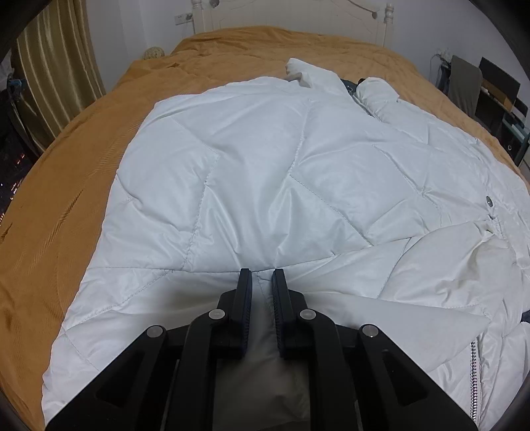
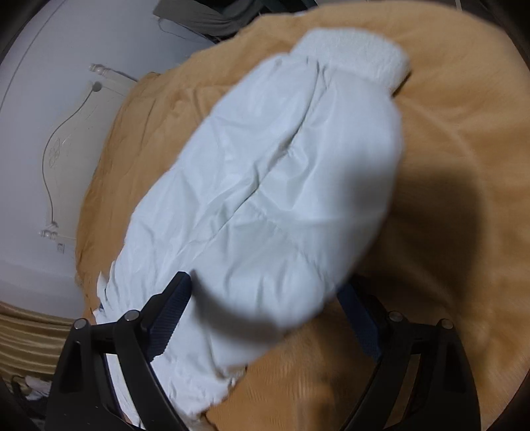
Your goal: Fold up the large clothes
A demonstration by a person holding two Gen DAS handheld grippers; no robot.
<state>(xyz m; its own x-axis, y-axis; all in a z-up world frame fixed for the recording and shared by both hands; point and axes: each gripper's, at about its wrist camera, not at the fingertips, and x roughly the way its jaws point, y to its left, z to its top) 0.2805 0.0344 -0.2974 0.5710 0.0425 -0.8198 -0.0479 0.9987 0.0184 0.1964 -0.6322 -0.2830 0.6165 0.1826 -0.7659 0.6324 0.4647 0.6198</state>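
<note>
A large white quilted jacket point(image 1: 265, 172) lies spread on the bed point(image 1: 66, 185), which has an orange-brown cover, with the collar toward the headboard point(image 1: 298, 16). The left claw point(image 1: 262, 275) is nearly together and seems to pinch a thin fold of the jacket fabric near the lower edge; the fabric runs between the two pads. In the right wrist view, the sleeve point(image 2: 281, 185) with its fluffy white cuff point(image 2: 357, 53) stretches out over the bed cover. The right claw point(image 2: 268, 288) stands wide apart around the near end of this sleeve; the picture is blurred, and the pads do not seem to press on it, so I judge that the sleeve is not gripped. The step in hand looks like the folding of a sleeve over the body of the jacket. For the next move, the right claw needs to take a firm hold of the thick padded sleeve, and the left claw should keep the body flat, because the smooth fabric can slip easily.
</note>
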